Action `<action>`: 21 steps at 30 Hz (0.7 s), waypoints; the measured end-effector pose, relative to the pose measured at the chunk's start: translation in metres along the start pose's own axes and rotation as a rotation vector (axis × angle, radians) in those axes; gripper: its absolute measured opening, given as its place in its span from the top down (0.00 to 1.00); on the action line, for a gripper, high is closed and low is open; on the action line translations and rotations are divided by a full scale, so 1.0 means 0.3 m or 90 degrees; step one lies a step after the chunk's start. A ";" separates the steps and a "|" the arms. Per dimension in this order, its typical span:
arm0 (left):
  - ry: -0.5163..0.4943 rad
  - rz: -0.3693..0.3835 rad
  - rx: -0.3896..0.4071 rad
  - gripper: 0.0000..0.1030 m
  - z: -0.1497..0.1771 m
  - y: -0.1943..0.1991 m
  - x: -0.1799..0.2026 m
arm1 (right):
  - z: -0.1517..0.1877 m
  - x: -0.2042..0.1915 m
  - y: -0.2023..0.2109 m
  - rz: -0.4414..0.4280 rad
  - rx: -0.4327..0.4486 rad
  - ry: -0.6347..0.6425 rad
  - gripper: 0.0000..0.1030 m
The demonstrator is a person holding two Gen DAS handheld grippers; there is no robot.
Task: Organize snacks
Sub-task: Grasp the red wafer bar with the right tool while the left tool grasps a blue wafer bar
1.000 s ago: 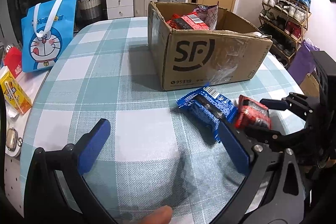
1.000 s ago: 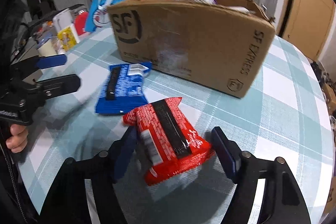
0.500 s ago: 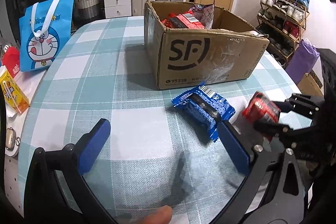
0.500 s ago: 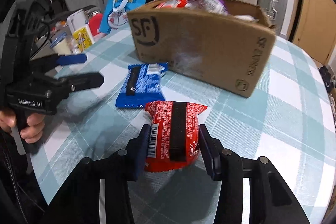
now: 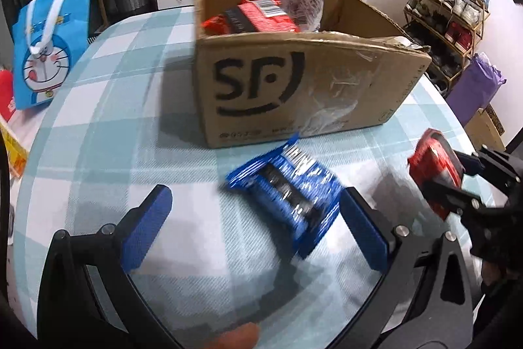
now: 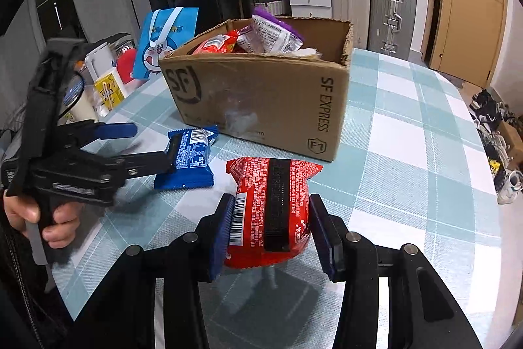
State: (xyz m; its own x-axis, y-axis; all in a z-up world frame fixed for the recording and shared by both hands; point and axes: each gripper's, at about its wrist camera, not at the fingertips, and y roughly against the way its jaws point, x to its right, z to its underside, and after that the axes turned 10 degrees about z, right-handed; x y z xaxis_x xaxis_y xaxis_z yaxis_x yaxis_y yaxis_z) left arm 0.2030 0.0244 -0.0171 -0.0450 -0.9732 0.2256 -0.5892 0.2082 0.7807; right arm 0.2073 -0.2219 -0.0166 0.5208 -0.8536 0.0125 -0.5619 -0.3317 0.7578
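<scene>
Right wrist, tongs [image 6: 273,231] pinching red pkt [image 6: 271,205]

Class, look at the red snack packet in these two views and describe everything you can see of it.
The red snack packet is a glossy, puffy plastic pillow pack with white print, a black band down its middle, a barcode at one edge and crimped ends. The right tool is shut on it, one blue pad against each side. It appears lifted off the checked tablecloth, in front of the cardboard box. Nothing else touches it.
</scene>
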 end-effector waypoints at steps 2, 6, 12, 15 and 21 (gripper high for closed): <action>0.000 -0.003 -0.023 0.04 -0.021 -0.040 0.016 | -0.005 0.002 -0.004 0.001 0.000 -0.002 0.55; -0.003 0.021 -0.044 0.16 -0.045 -0.089 0.040 | -0.005 0.012 0.001 0.006 0.002 -0.006 0.55; -0.026 0.027 -0.046 0.47 -0.057 -0.099 0.066 | -0.002 0.015 -0.003 0.009 0.000 -0.007 0.55; -0.036 0.038 -0.035 0.53 -0.045 -0.083 0.068 | -0.002 0.012 -0.006 0.008 -0.001 -0.007 0.55; -0.060 0.063 -0.017 0.56 -0.001 -0.021 0.074 | -0.005 0.001 -0.001 0.007 0.004 -0.003 0.55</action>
State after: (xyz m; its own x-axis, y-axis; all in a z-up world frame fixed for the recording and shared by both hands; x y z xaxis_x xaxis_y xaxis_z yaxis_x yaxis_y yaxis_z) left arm 0.2059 0.0017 -0.0169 -0.1780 -0.9524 0.2475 -0.5571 0.3049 0.7725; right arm 0.2086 -0.2216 -0.0159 0.5117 -0.8590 0.0177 -0.5711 -0.3247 0.7539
